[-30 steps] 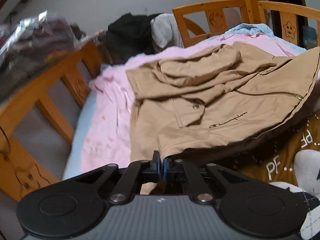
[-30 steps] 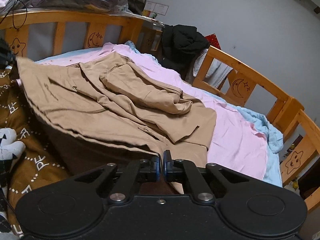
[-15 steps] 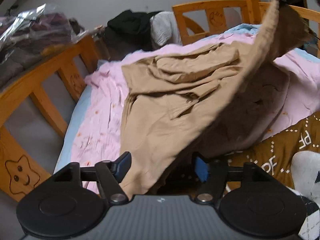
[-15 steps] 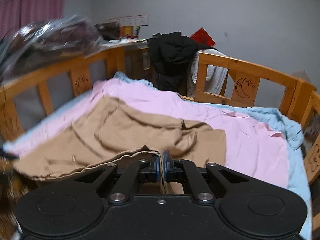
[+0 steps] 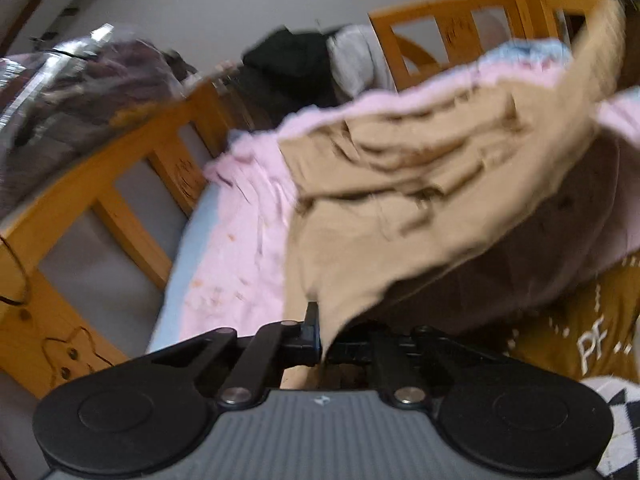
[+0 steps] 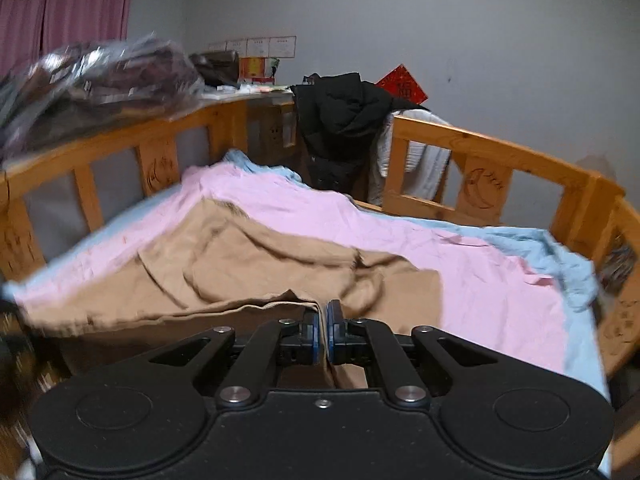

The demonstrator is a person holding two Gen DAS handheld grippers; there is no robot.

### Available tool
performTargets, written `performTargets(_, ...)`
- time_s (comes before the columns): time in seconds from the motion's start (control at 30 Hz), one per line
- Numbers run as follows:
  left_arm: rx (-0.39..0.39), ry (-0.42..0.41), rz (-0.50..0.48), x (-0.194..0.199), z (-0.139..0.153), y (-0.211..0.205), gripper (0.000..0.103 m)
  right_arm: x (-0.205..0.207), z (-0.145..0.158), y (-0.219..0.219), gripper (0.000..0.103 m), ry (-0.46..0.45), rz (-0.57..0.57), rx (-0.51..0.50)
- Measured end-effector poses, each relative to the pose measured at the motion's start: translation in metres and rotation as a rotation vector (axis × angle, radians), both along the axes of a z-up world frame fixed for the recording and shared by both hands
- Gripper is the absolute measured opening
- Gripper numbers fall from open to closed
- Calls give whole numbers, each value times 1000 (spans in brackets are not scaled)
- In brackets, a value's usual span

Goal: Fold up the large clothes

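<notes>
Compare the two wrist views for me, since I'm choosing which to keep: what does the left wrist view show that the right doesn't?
Only the left wrist view shows the brown patterned blanket with white letters and the tan jacket's dark lining, with the hem lifted high at the right. Only the right wrist view shows the pink curtain, the red wall decoration and papers on the wall. Both share the tan jacket on the pink sheet, the wooden bed rail, the black coat, and a shut gripper pinching the jacket: left, right.
</notes>
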State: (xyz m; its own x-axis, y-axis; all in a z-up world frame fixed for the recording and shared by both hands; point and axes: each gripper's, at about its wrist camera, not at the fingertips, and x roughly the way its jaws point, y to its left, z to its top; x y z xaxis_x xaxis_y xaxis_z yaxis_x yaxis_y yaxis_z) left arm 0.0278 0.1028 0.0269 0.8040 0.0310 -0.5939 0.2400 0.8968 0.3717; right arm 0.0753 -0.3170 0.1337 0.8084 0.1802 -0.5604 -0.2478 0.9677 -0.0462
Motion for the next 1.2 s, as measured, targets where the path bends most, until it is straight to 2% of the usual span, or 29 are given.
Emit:
performTargets(0.1, -23, -29, -60, -16, 31, 6, 2, -33, -16, -4, 3, 33, -17, -4)
performTargets(0.23, -55, -3, -93, -25, 68, 13, 2, -74, -21, -12, 3, 70, -34, 8)
performTargets(0.4, -33, 35, -153, 4, 90, 4, 3, -83, -14, -18, 3, 80, -22, -10)
performTargets(0.5, -32, 57, -142, 38, 88, -3, 3, -56, -17, -18, 3, 89, -12, -40)
performTargets(0.6, -8, 78, -115, 78, 80, -10, 3, -17, -27, -15, 4, 93, -1, -99)
performTargets(0.7, -24, 123, -71, 122, 70, -14, 3, 28, -42, -16, 7, 127, -9, -139)
performTargets(0.83, -58, 199, -13, 184, 50, -20, 3, 82, -60, -18, 9, 169, -23, -162)
performTargets(0.93, -46, 233, 5, 220, 26, -30, 3, 115, -78, -19, 10, 194, -38, -174)
performTargets(1.1, -86, 314, 69, 253, -12, -35, 3, 150, -115, -24, 10, 245, -88, -137)
performTargets(1.2, -144, 345, 95, 257, -18, -29, 6, 159, -129, -34, 16, 251, -125, -37)
